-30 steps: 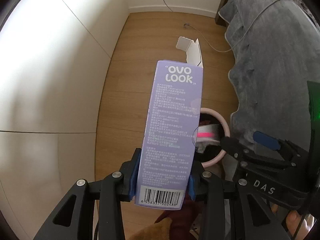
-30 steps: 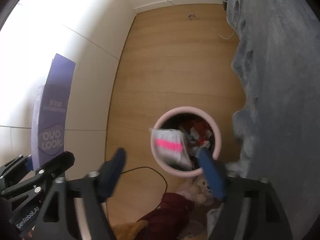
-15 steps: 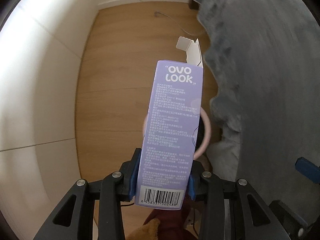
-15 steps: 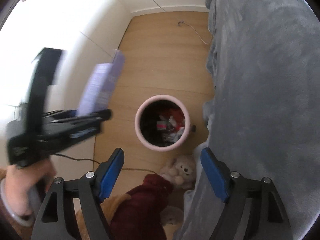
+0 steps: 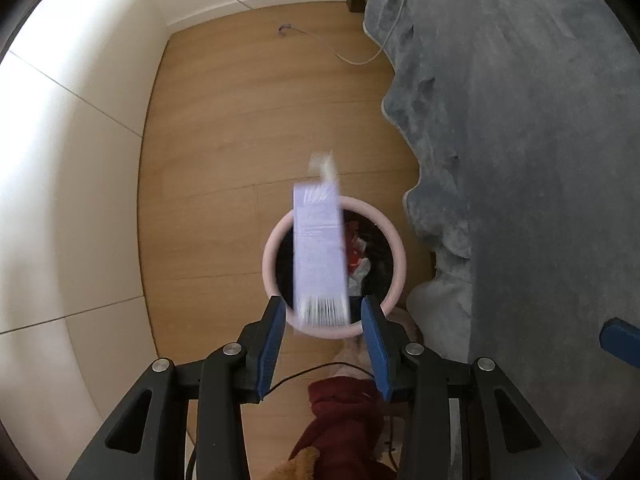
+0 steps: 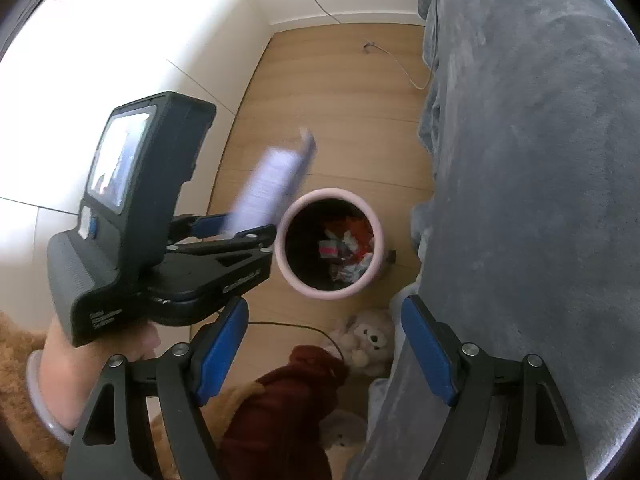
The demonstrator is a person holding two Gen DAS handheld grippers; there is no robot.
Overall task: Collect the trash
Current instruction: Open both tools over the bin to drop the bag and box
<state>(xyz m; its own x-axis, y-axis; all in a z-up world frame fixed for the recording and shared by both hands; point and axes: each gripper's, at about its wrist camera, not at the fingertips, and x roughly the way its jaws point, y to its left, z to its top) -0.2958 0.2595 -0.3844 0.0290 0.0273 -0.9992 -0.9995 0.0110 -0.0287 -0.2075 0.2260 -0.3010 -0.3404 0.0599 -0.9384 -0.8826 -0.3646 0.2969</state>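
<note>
Centre of the left wrist view, the purple carton (image 5: 319,252) hangs blurred above the pink bin (image 5: 390,236), w/ its barcode end low in the frame, just ahead of the left gripper (image 5: 323,330). Jaws are spread wide, blue pads clear of the box on both sides, a visible gap each way, so nothing pinched. Looks like the drop step: carton appears loose in the air over the bin mouth, tho blur makes contact hard to rule out 100%. In the right wrist view the same carton (image 6: 276,184) sits left of centre, slanting up and right from the left gripper (image 6: 236,226), its top end crossing toward the bin's (image 6: 332,292) upper-left rim; whether it lands fully inside, can't tell yet. Bin already holds red and white wrappers (image 6: 344,244). Right gripper (image 6: 324,350) at bottom of its own frame, fingers also splayed apart, empty, hovering above a maroon cloth (image 6: 288,404) and a plush bear (image 6: 366,340) on the wood floor (image 5: 240,120). Grey blanket (image 5: 520,140) fills the right side. Next move, prob: check the carton clears the rim, nudge it in if it hangs on the edge, then go find the next bit of trash. Risk: a long box tipping off the rim.
</note>
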